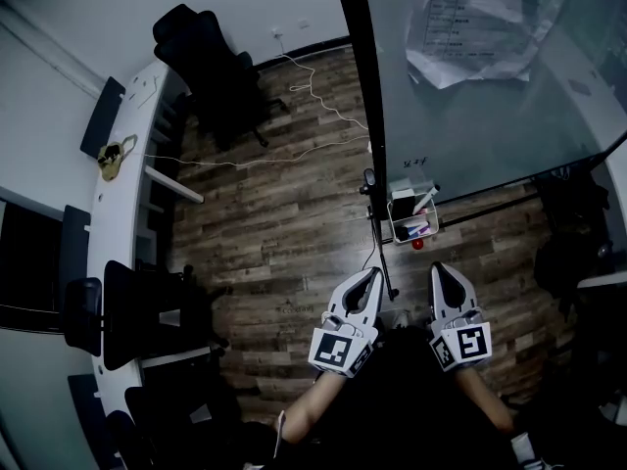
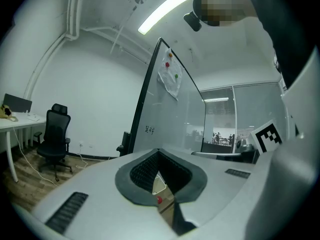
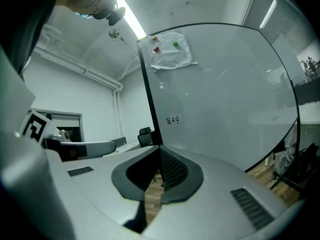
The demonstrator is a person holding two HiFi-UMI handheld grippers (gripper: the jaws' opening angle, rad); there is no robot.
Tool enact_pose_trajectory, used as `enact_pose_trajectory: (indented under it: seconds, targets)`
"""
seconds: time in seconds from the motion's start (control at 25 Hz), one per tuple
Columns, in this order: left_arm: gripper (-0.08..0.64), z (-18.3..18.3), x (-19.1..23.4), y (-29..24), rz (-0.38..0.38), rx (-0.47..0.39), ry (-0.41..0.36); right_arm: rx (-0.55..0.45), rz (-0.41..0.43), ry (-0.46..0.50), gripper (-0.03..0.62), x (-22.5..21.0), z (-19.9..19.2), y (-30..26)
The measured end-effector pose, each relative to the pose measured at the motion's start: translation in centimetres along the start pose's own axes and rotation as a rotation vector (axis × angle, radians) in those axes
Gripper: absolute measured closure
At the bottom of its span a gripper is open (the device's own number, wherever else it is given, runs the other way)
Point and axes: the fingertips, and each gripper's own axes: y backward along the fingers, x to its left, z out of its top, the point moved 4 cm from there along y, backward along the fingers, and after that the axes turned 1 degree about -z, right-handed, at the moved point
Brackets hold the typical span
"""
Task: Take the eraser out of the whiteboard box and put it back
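A small white box [image 1: 411, 215] hangs on the lower rail of the whiteboard [image 1: 490, 96]. In it lie a black eraser [image 1: 403, 208] and some markers. A red magnet [image 1: 417, 244] sits just below the box. My left gripper [image 1: 375, 273] is shut and empty, short of the box and a little to its left. My right gripper [image 1: 437, 268] is shut and empty too, short of the box and slightly to its right. In the left gripper view the box [image 2: 159, 184] shows through the gap behind the closed tips [image 2: 159, 152]. The right gripper [image 3: 161, 147] faces the board [image 3: 225, 94].
Papers [image 1: 480, 18] are pinned to the board with red and green magnets. A black office chair [image 1: 211, 67] stands at the back. A white desk [image 1: 118, 223] runs along the left wall. White cables [image 1: 313, 96] trail over the wooden floor.
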Motion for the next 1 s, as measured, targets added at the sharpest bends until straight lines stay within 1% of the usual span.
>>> enact_pose_trajectory:
  seconds: [0.12,0.28,0.36,0.6,0.72,0.84,0.88,1.0]
  targets:
    - [0.554,0.0,0.8,-0.3,-0.006,0.011,-0.001,0.003,-0.011,0.001,0.577,0.0,-0.3,-0.8]
    - [0.554,-0.1,2.3,-1.1,-0.035,0.023,-0.002,0.018,-0.022,0.002,0.577,0.1,-0.8,-2.3]
    - [0.555,0.0,2.6,-1.8,-0.063,0.016,-0.002,0.032,-0.039,-0.002,0.577,-0.2,-1.2,-2.9]
    - [0.555,0.7,4.6,-3.6,-0.088,-0.002,-0.011,0.052,-0.075,-0.015,0.575,-0.9,-1.6,-5.3]
    - [0.555,0.3,5.4,-4.2,-0.111,-0.001,-0.02,0.08,-0.076,-0.01,0.575,-1.2,-2.2,-6.5]
    - [0.554,0.4,6.3,-4.7,-0.112,-0.005,-0.012,0.115,-0.073,-0.012,0.572,-1.4,-2.8,-7.6]
    - [0.555,0.4,6.7,-4.8,-0.111,-0.004,-0.011,0.125,-0.069,-0.007,0.567,-1.4,-3.1,-8.0]
    - [0.555,0.5,7.6,-5.4,-0.096,-0.015,0.023,0.164,-0.065,-0.003,0.499,-1.7,-3.9,-9.3]
